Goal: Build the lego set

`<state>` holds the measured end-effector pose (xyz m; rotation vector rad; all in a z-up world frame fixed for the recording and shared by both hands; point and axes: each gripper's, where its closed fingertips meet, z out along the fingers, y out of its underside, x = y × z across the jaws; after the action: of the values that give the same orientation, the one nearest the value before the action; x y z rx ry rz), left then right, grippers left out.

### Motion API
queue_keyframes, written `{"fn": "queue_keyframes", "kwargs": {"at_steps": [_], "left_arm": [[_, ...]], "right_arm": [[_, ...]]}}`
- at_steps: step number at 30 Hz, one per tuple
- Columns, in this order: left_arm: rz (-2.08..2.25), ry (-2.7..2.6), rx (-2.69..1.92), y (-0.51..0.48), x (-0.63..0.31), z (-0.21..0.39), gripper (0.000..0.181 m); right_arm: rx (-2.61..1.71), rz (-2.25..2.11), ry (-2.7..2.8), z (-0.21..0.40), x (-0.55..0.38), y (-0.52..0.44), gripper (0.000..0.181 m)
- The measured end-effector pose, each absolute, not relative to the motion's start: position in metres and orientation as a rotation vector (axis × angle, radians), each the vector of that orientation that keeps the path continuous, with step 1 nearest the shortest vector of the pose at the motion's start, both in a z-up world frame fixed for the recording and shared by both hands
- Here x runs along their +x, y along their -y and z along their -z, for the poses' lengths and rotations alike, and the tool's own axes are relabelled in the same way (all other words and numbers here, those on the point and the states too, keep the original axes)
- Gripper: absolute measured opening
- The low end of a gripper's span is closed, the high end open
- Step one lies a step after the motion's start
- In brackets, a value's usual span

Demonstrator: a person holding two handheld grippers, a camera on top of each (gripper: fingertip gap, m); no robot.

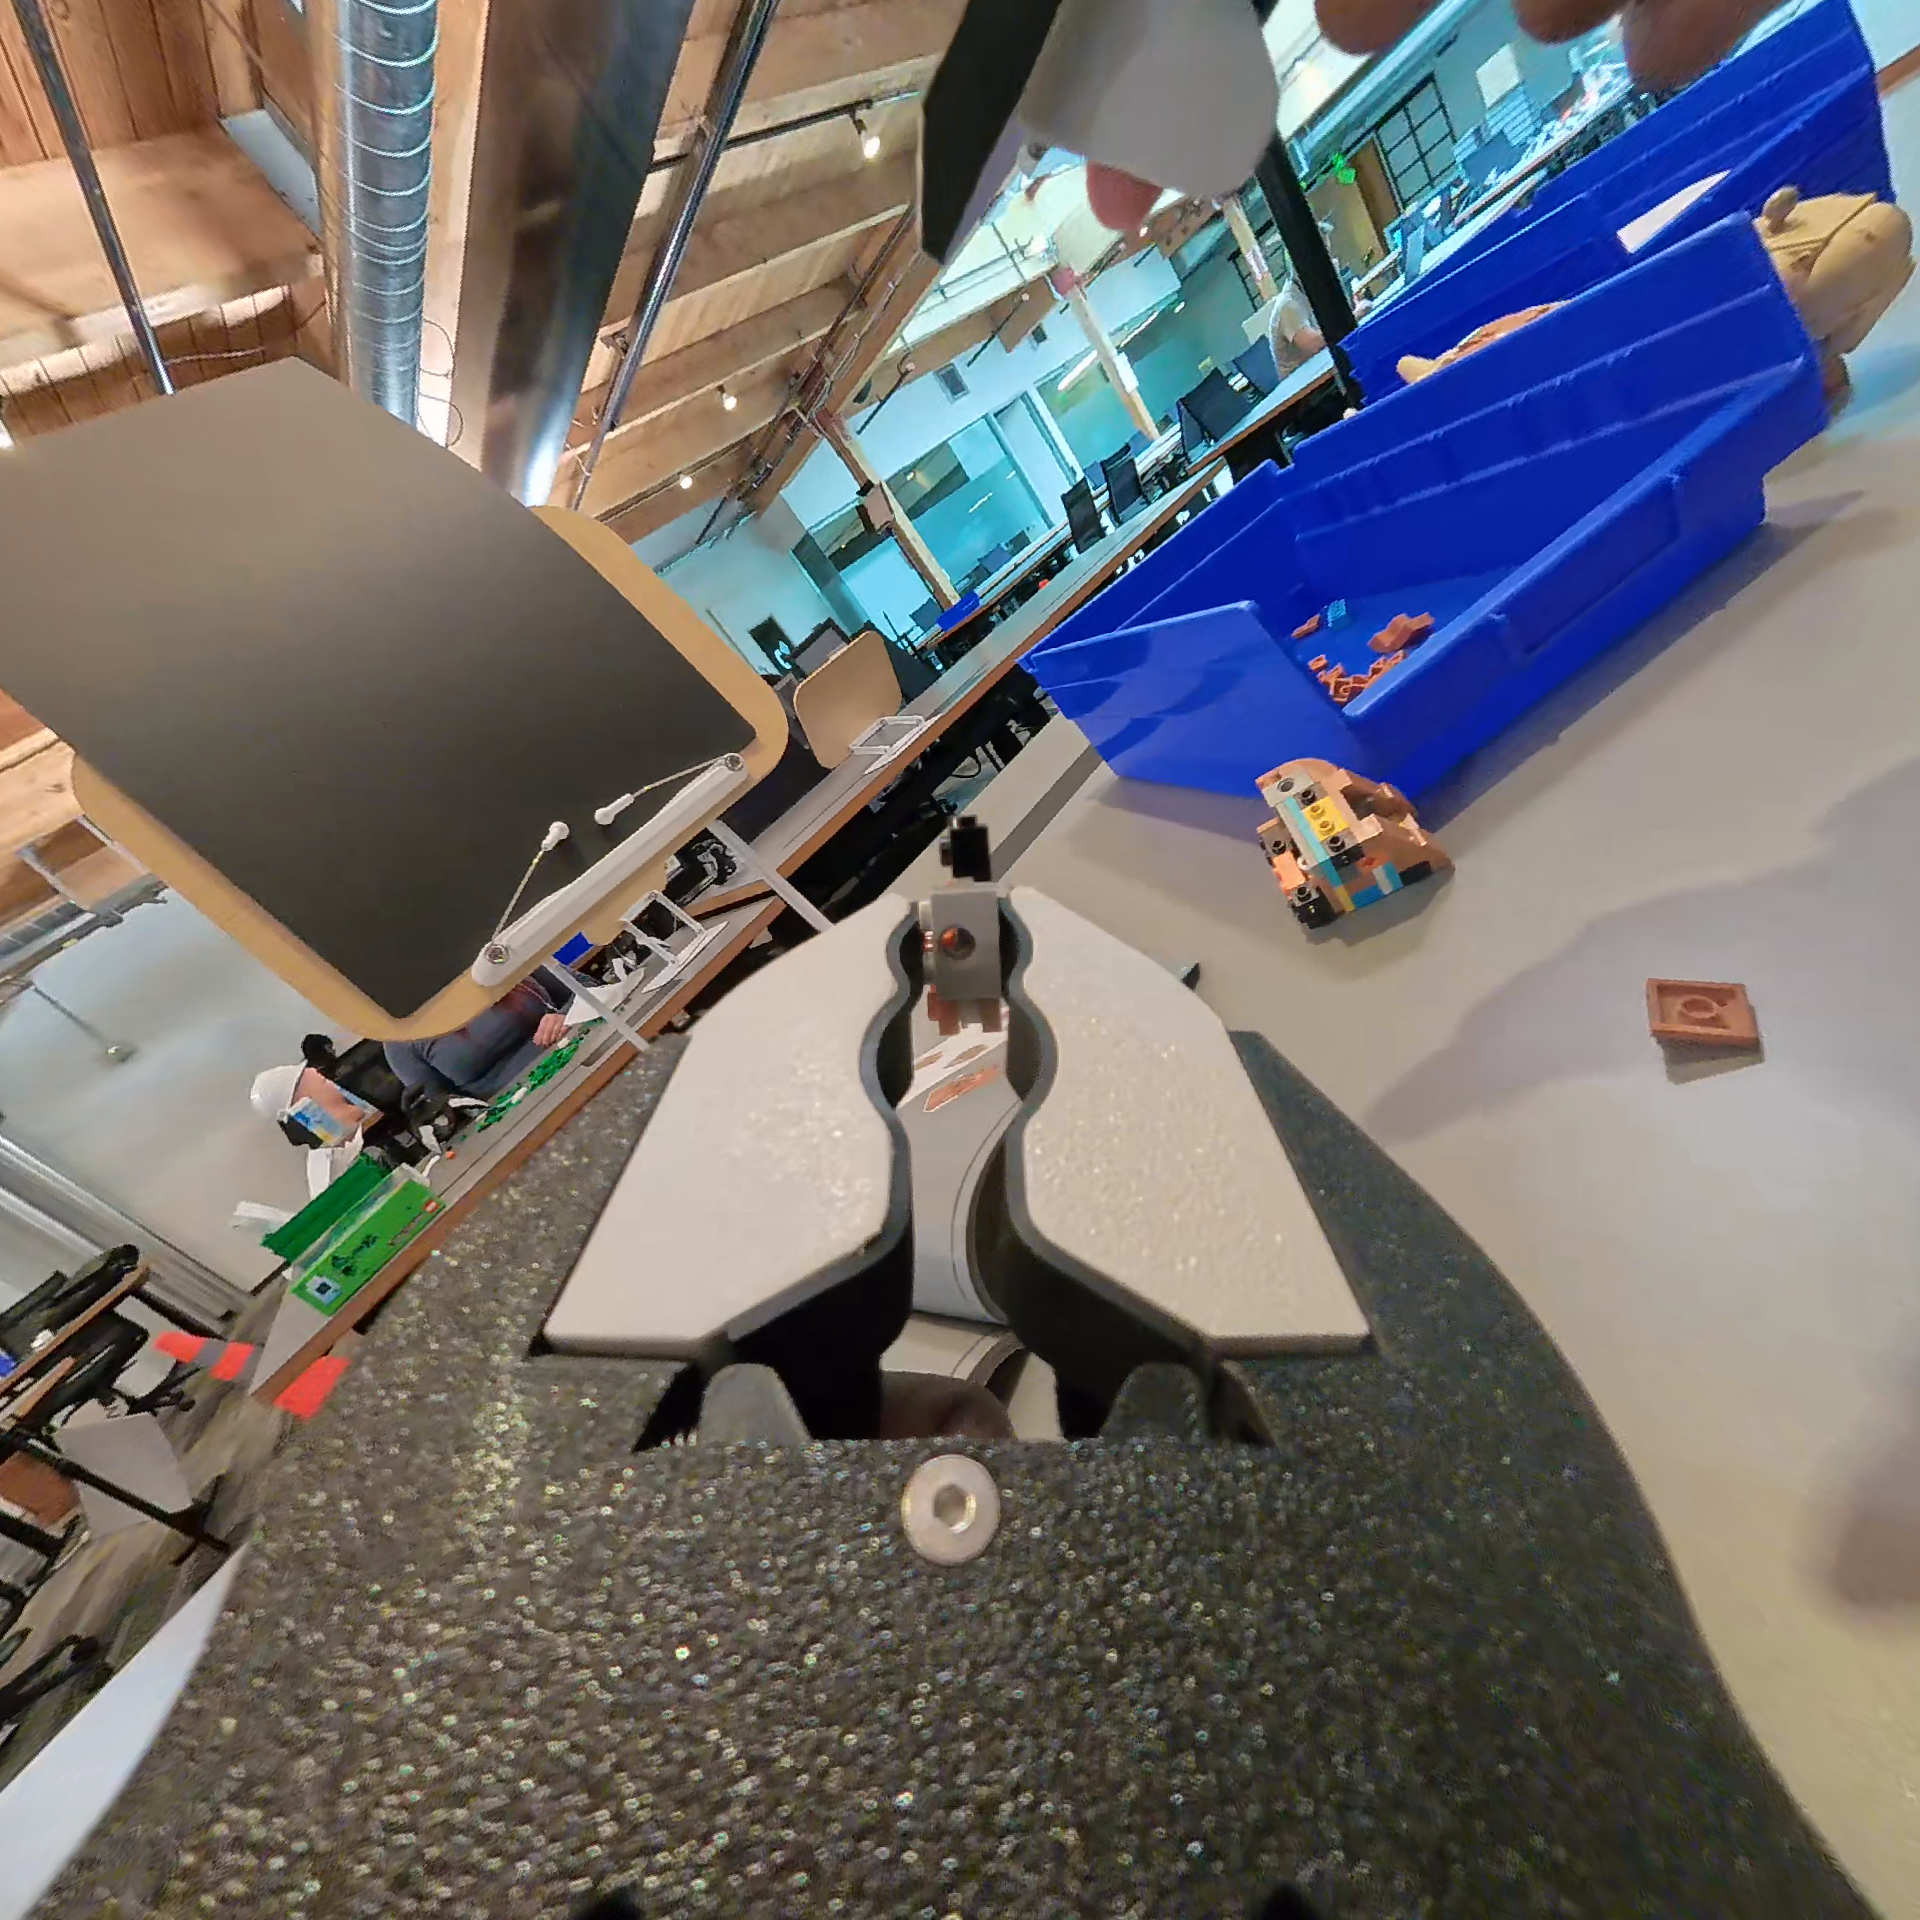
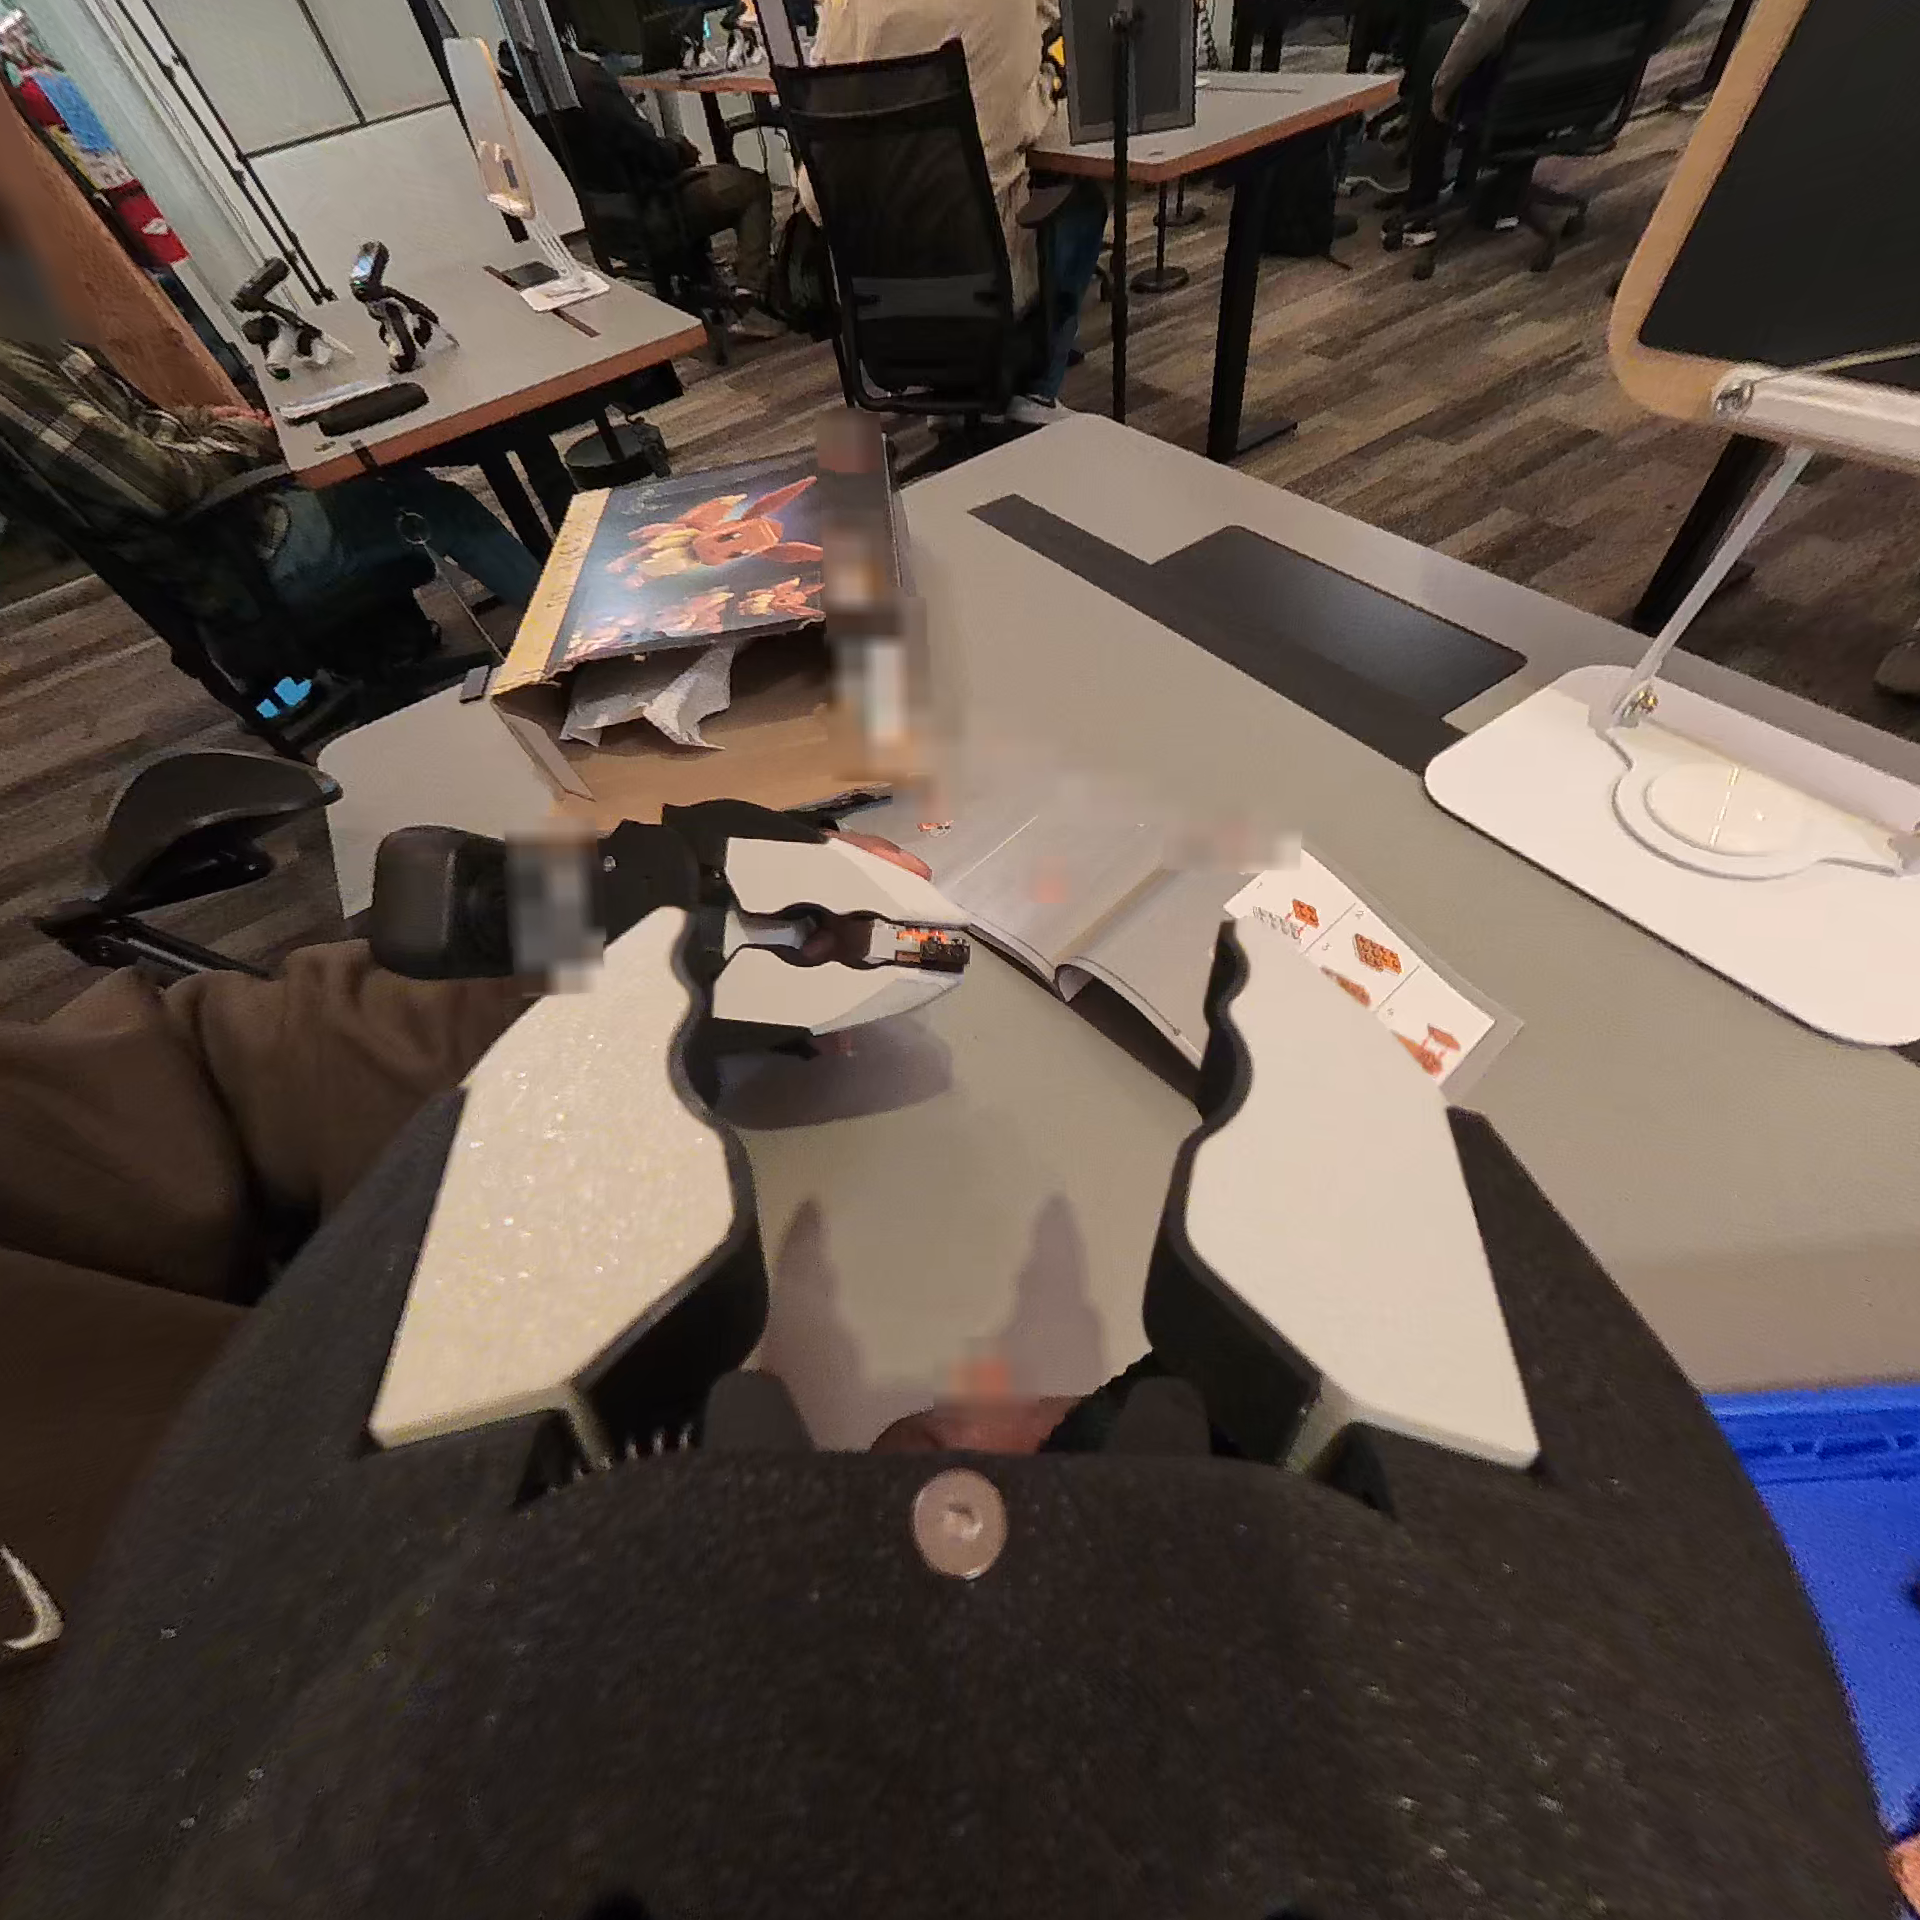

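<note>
My left gripper (image 1: 961, 940) is shut on a small lego sub-assembly (image 1: 958, 951) of grey, brown and black pieces, held above the grey table. It also shows in the right wrist view (image 2: 940, 951), with the same piece (image 2: 925, 948) sticking out of its tips. My right gripper (image 2: 951, 956) is open and empty, hovering over the table just short of the left one. A partly built brown lego model (image 1: 1340, 847) lies on the table beside a blue bin (image 1: 1455, 582) that holds loose brown pieces (image 1: 1361, 655). A brown square plate (image 1: 1704, 1013) lies alone on the table.
An open instruction booklet (image 2: 1081, 904) and a lego box (image 2: 686, 561) lie ahead of the right gripper. A white lamp base (image 2: 1714, 831) stands at the right, its dark panel (image 1: 343, 675) overhead. More blue bins (image 1: 1662, 218) stand behind. A blue bin edge (image 2: 1829, 1538) is near right. Across from one pair of fingers to the other is roughly 12 cm. The brown square plate (image 1: 1704, 1013) is about 15 cm from my left fingertips and 20 cm from my right.
</note>
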<state>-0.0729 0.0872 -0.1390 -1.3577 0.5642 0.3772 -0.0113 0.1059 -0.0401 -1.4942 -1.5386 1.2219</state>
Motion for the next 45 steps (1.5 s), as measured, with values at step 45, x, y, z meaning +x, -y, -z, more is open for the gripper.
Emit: {"fn": "queue_keyframes", "kwargs": {"at_steps": [45], "left_arm": [[-0.421,-1.072,-1.518,-0.086,-0.013,0.211,0.013]], "right_arm": [[-1.233,-0.887,1.953,0.222,0.04,-0.138,0.047]]}}
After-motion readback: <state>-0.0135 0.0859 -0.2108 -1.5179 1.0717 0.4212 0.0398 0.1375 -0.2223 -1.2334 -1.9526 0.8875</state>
